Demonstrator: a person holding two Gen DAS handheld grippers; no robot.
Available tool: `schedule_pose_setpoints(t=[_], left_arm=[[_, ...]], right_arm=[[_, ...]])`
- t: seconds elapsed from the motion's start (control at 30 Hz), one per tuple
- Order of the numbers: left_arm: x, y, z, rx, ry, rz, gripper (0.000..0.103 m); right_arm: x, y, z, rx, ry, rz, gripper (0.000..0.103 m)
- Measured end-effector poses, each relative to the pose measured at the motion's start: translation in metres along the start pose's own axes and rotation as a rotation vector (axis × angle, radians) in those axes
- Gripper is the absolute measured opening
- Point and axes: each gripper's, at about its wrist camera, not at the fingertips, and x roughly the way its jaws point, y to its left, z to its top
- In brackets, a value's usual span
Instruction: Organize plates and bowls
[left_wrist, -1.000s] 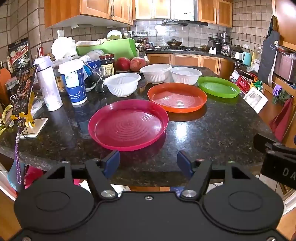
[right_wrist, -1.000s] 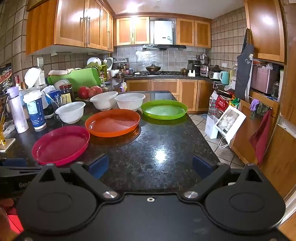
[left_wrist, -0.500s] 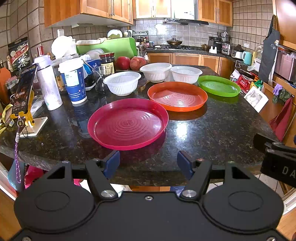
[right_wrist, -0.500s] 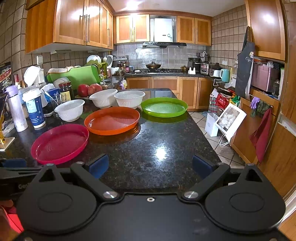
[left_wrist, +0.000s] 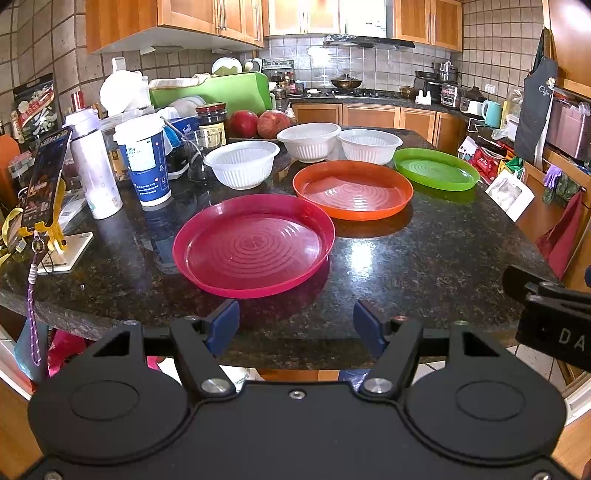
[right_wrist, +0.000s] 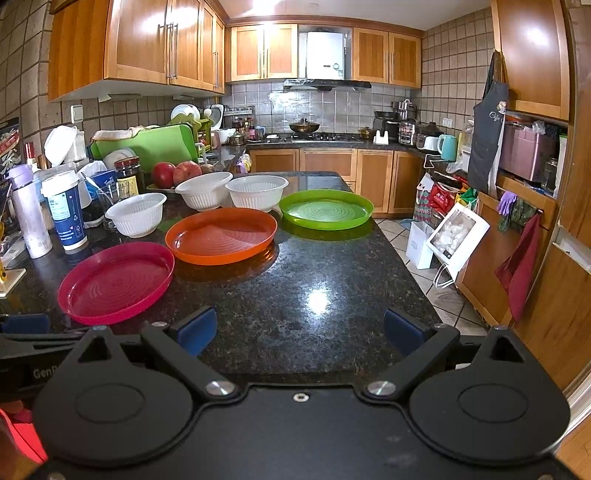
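Three plates lie in a diagonal row on the dark granite counter (left_wrist: 424, 258): a red plate (left_wrist: 254, 245) nearest, an orange plate (left_wrist: 352, 189) behind it, a green plate (left_wrist: 436, 168) farthest right. Three white ribbed bowls stand behind them: one at left (left_wrist: 242, 163), one in the middle (left_wrist: 309, 136), one at right (left_wrist: 370, 146). My left gripper (left_wrist: 297, 325) is open at the counter's near edge, just short of the red plate. My right gripper (right_wrist: 300, 328) is open over the near counter (right_wrist: 314, 295), right of the red plate (right_wrist: 116, 282); the orange plate (right_wrist: 221, 234) and green plate (right_wrist: 327, 208) lie beyond.
Clutter fills the counter's left side: a white bottle (left_wrist: 95, 168), a blue paper cup (left_wrist: 146, 162), a dark jar (left_wrist: 212, 120), a phone on a yellow stand (left_wrist: 44, 184), two red fruits (left_wrist: 258, 123). The other gripper's body (left_wrist: 554, 317) shows at right. Bags and a white box (right_wrist: 456, 238) sit on the floor right.
Both views rose slightly and drew a little closer to the counter. Plates and bowls have not moved, and both grippers stayed open.
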Motion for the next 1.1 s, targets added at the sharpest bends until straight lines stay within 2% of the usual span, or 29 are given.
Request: schedule_pose_setpoints(t=[1.1], left_arm=[[0.0009, 0.0008, -0.0009, 0.007, 0.011, -0.003, 0.070]], right_arm=[[0.0007, 0.0014, -0.0007, -0.010, 0.015, -0.007, 0.102]])
